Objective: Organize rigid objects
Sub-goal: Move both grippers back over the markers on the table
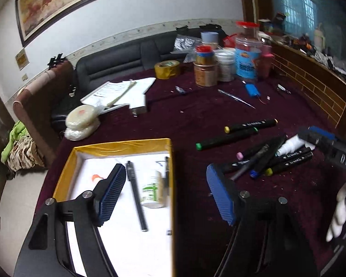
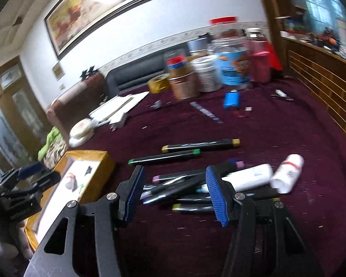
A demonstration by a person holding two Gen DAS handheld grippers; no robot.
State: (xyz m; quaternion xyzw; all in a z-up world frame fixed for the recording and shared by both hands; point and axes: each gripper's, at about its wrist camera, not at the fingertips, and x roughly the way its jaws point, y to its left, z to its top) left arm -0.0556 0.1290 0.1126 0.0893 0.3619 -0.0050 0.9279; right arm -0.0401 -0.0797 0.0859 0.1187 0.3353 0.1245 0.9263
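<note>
A gold-rimmed box (image 1: 124, 144) with a white inside holds a black pen (image 1: 136, 198), a small green-labelled bottle (image 1: 153, 191) and an orange-tipped item (image 1: 95, 177). My left gripper (image 1: 166, 194) is open and empty, straddling the box's right wall. A pile of black markers (image 1: 265, 159) lies on the maroon table; it also shows in the right wrist view (image 2: 184, 189). My right gripper (image 2: 173, 191) is open just above this pile. Two white tubes (image 2: 253, 176) (image 2: 287, 173) lie to its right. Two separate markers (image 2: 200, 145) (image 2: 163, 157) lie beyond the pile.
Jars and cans (image 1: 226, 62), a yellow tape roll (image 1: 168, 69), papers (image 1: 120, 92), a blue battery pack (image 1: 251, 90) and a metal pen (image 1: 235, 98) sit at the table's far side. A wooden panel wall (image 1: 311, 87) bounds the right. A sofa (image 1: 126, 55) is behind.
</note>
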